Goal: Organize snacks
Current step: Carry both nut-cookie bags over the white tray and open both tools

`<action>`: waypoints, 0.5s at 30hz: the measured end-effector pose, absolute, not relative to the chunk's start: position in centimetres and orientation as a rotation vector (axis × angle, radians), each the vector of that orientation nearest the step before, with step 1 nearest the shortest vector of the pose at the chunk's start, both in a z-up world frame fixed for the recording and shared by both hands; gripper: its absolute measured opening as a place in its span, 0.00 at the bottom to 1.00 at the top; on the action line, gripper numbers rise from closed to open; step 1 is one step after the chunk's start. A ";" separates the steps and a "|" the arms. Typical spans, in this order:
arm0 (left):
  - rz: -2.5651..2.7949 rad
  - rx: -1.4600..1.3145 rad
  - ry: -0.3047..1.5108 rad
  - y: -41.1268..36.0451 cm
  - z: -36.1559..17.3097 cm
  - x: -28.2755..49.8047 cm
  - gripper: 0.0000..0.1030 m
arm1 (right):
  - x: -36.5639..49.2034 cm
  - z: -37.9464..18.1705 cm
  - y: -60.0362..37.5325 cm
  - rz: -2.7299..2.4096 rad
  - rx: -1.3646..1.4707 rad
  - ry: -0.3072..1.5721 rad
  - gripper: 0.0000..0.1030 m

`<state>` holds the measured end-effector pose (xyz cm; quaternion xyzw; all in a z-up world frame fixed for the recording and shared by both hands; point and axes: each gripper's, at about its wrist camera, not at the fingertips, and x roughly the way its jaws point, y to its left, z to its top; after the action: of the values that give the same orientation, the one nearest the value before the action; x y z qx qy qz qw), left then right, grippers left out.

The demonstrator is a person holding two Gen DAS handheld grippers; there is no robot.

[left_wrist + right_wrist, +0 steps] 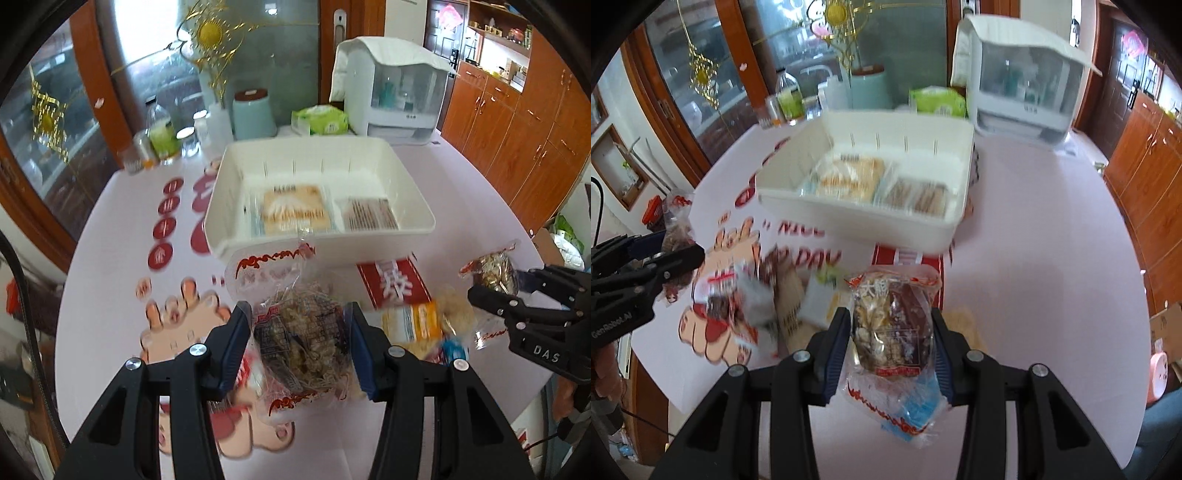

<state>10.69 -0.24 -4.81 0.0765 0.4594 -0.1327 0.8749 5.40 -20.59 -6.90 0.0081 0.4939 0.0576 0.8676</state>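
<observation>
Both tongs hold wrapped snacks: left tongs (299, 343) grip a pale bar (306, 339), right tongs (891, 343) a dark one (892, 325). The bin (413, 227) sits straight ahead at frame centre, the left tongs seemingly nearer.

A home dining room. Ahead of the gripper, a table (461, 192) under a pink printed cloth, with bottles (162, 129) and a tissue pack (321, 119) at its far edge. Beyond, glass doors (155, 55); off right, wooden cabinets (517, 122) and shelves (498, 33).
</observation>
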 end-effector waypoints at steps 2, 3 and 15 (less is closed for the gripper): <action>-0.278 0.176 0.946 -0.6 -4.2 12.0 0.48 | 6.4 -6.1 -20.7 0.115 0.009 1.013 0.41; -0.279 0.184 0.940 -0.7 -3.9 12.8 0.48 | 6.9 -5.8 -20.8 0.112 0.006 1.005 0.41; -0.278 0.226 0.876 -2.7 -1.8 19.9 0.49 | 13.5 -2.4 -21.5 0.086 0.028 0.928 0.41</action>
<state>19.89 -2.69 -1.80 0.1086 0.4218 -0.1340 0.8901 13.53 -21.55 -2.41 0.0137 0.4475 0.0415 0.8932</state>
